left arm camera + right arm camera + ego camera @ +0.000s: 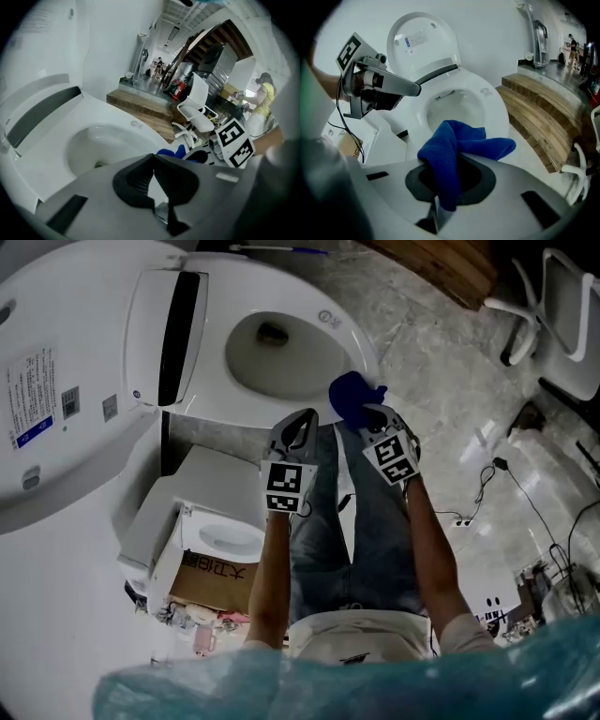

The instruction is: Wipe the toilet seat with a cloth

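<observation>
right gripper [368, 414] clamped on cloth [454, 150] | left gripper [153, 161] closed, empty | risk — cloth tugged loose on seat [361, 348], dropped into bowl [272, 352] — from shallow pinch

Head view. Bowl [272, 348] at top centre is open from above, and so is the toilet rim [361, 352]. The raised lid [66, 381] walls off the left. Boxes [211, 582] crowd the lower left. The floor [450, 399] right of the rim is free. Cables [483, 488] and a white chair [553, 306] stand farther right.

Grey marble floor [441, 371], wooden platform [541, 110], white chair [199, 117] — white wall [487, 28]
</observation>
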`<move>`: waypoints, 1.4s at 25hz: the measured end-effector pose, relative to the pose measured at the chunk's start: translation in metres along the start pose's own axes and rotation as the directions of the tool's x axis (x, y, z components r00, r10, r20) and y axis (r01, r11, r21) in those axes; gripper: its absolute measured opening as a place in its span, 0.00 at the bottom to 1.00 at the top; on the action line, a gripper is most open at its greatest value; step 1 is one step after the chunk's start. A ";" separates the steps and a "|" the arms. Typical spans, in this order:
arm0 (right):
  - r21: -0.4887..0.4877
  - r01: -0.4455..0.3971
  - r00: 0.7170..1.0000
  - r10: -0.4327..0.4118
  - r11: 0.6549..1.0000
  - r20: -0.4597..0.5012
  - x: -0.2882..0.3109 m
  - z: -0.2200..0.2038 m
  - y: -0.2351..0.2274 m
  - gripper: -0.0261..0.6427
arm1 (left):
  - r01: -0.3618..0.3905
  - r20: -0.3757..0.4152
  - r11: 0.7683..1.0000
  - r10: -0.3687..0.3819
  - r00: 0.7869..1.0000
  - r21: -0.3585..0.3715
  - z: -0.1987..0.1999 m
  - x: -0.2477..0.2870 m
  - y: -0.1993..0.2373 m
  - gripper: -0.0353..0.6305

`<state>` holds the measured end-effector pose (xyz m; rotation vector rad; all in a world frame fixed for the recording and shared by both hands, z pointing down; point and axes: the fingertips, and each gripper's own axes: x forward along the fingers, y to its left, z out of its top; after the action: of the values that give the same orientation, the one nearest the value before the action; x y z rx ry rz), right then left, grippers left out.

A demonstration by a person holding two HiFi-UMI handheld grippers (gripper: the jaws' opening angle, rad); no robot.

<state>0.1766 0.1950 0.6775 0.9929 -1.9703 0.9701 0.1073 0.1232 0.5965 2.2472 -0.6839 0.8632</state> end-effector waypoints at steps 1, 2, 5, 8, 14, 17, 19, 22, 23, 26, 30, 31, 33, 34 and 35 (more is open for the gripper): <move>0.008 0.006 1.000 -0.007 1.000 0.003 -0.001 0.001 -0.003 0.08 | 0.006 -0.003 1.000 -0.006 1.000 0.003 0.001 0.002 -0.001 0.07; 0.017 0.013 1.000 -0.013 1.000 0.006 -0.002 0.002 -0.007 0.08 | 0.011 -0.005 1.000 -0.011 1.000 0.005 0.002 0.004 -0.003 0.07; 0.041 0.031 0.999 -0.032 0.999 0.014 -0.004 0.004 -0.016 0.08 | 0.027 -0.012 1.000 -0.027 1.000 0.015 0.007 0.010 -0.007 0.07; 0.056 0.051 0.998 -0.052 0.997 0.019 -0.006 0.006 -0.027 0.08 | 0.042 -0.018 0.999 -0.042 0.999 0.024 0.012 0.016 -0.011 0.07; 0.089 0.097 0.995 -0.099 0.991 0.024 -0.008 0.016 -0.050 0.08 | 0.067 -0.024 0.997 -0.066 0.998 0.032 0.020 0.024 -0.012 0.07; 0.088 0.117 0.993 -0.120 0.989 0.021 -0.008 0.023 -0.060 0.08 | 0.072 -0.024 0.997 -0.072 0.997 0.029 0.024 0.027 -0.009 0.07; 0.093 0.130 0.991 -0.133 0.987 0.022 -0.007 0.028 -0.067 0.08 | 0.075 -0.025 0.997 -0.075 0.997 0.028 0.026 0.028 -0.008 0.07; 0.101 0.150 0.988 -0.153 0.983 0.022 -0.006 0.036 -0.077 0.08 | 0.080 -0.025 0.996 -0.080 0.997 0.026 0.028 0.030 -0.005 0.07; 0.102 0.157 0.987 -0.160 0.982 0.022 -0.005 0.039 -0.080 0.08 | 0.082 -0.024 0.996 -0.081 0.996 0.025 0.029 0.030 -0.004 0.07; 0.099 0.175 0.984 -0.178 0.980 0.022 -0.002 0.048 -0.088 0.08 | 0.083 -0.020 0.996 -0.083 0.996 0.020 0.031 0.030 0.000 0.07; 0.090 0.193 0.981 -0.195 0.977 0.021 0.003 0.058 -0.096 0.08 | 0.082 -0.012 0.997 -0.081 0.997 0.010 0.033 0.029 0.006 0.07; 0.086 0.196 0.980 -0.199 0.977 0.020 0.004 0.061 -0.097 0.08 | 0.081 -0.009 0.997 -0.081 0.997 0.007 0.034 0.029 0.007 0.07; 0.078 0.205 0.978 -0.207 0.976 0.018 0.006 0.066 -0.101 0.08 | 0.080 -0.001 0.997 -0.080 0.997 0.001 0.037 0.030 0.010 0.07; 0.074 0.210 0.977 -0.211 0.975 0.017 0.007 0.069 -0.102 0.08 | 0.080 0.004 0.997 -0.080 0.997 -0.004 0.039 0.030 0.011 0.07; 0.071 0.213 0.976 -0.215 0.974 0.016 0.008 0.072 -0.104 0.08 | 0.079 0.009 0.997 -0.079 0.997 -0.008 0.041 0.030 0.013 0.07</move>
<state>0.2434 0.0882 0.6818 1.2327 -1.8139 0.9140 0.1349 0.0784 0.5984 2.2562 -0.5970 0.8114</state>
